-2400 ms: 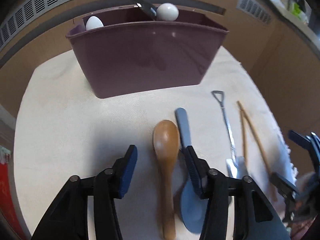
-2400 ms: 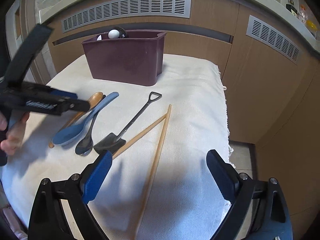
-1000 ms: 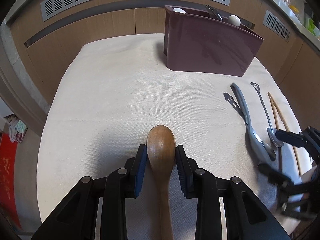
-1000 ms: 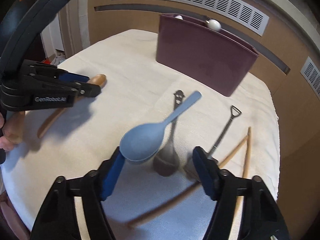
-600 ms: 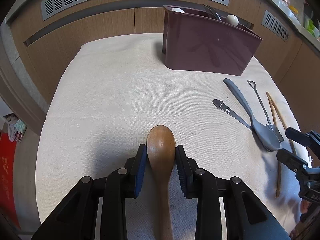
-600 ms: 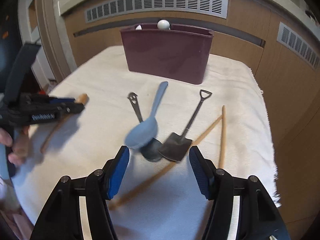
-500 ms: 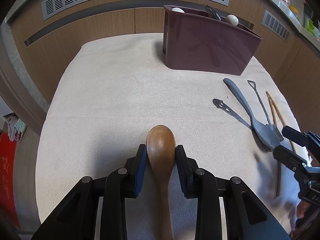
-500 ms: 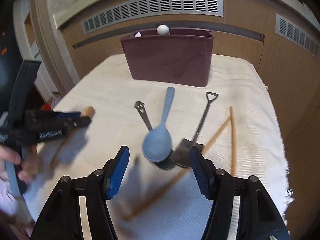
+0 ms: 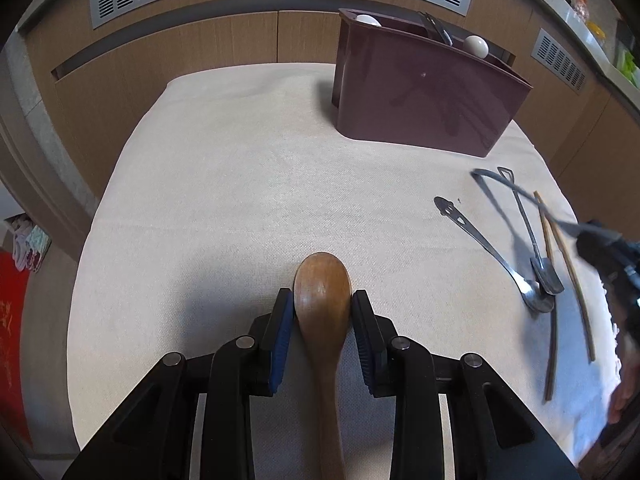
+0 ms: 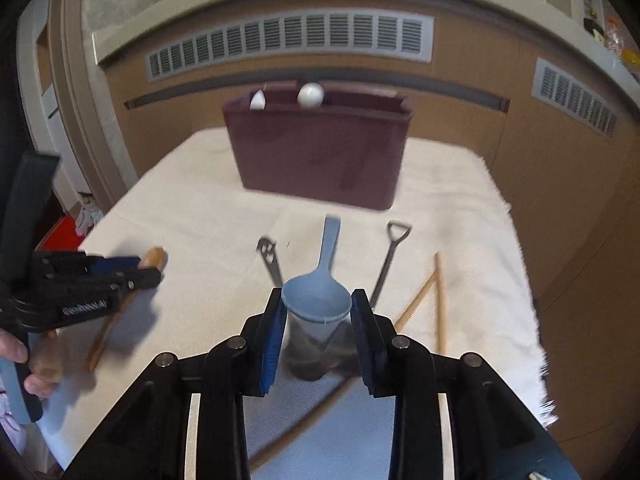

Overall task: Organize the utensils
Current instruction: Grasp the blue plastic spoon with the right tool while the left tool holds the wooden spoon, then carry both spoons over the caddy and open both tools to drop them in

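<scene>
My left gripper point(image 9: 322, 300) is shut on the bowl of a brown wooden spoon point(image 9: 322, 276), whose handle runs back under the gripper over the cream cloth point(image 9: 224, 200). My right gripper point(image 10: 317, 296) is closing, and its blue pads press on the bowl of a blue spoon point(image 10: 330, 240), held above the cloth with its handle pointing at the maroon bin point(image 10: 320, 156). In the left wrist view the blue spoon point(image 9: 504, 184) slants up from the right gripper point(image 9: 600, 240) at the right edge. The maroon bin point(image 9: 424, 92) stands at the back.
On the cloth at the right lie a metal spoon point(image 9: 480, 240), a small shovel-shaped spoon point(image 9: 528, 232) and two wooden chopsticks point(image 9: 572, 276). White rounded handles point(image 9: 476, 45) and dark utensils stick out of the bin. Wooden panels with vents rise behind the table. A hand point(image 10: 36, 364) holds the left gripper.
The right gripper's jaws have closed onto the blue spoon's bowl and the spoon has swung handle-forward and risen off the cloth. The left gripper keeps still on the wooden spoon.
</scene>
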